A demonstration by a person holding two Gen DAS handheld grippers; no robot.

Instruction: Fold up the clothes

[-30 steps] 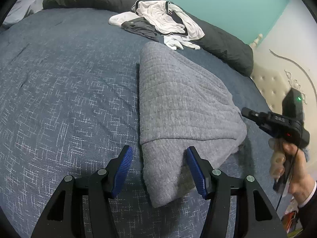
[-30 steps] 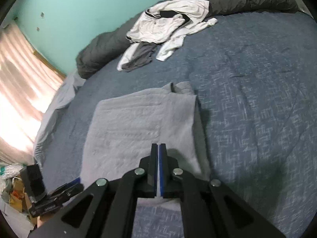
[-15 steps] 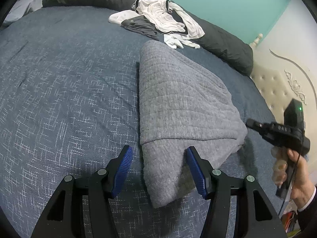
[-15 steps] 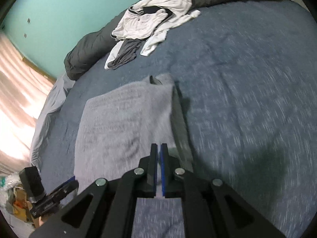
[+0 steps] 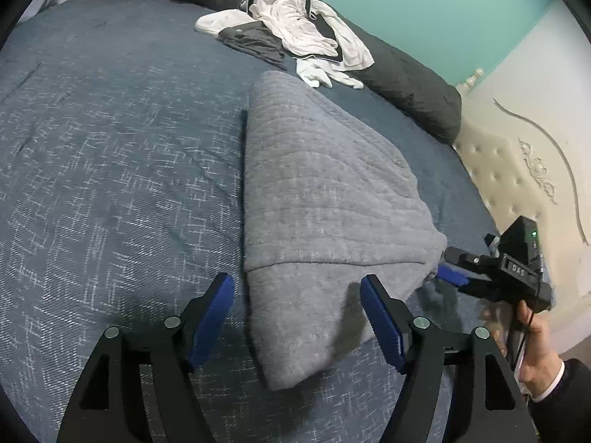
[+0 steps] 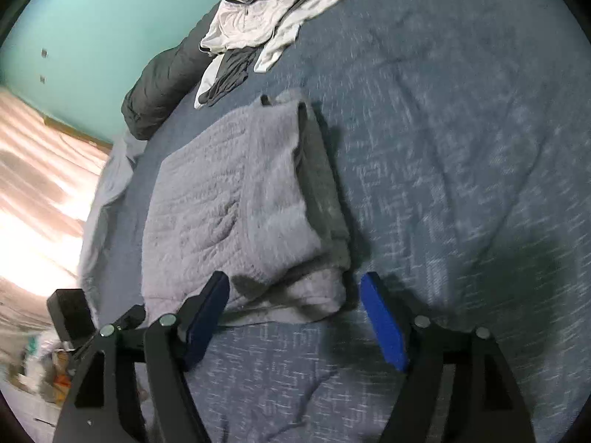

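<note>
Grey garment folded mid-bed; left gripper and right gripper both spread, empty, flanking near corners. Unfolded pile at far edge likely next.

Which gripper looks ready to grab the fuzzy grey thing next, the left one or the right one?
Probably the left gripper. Its jaws stand open with the near corner of the folded grey knit garment lying between them. The right gripper is open too, at the garment's other near corner, so it is a close second.
</note>
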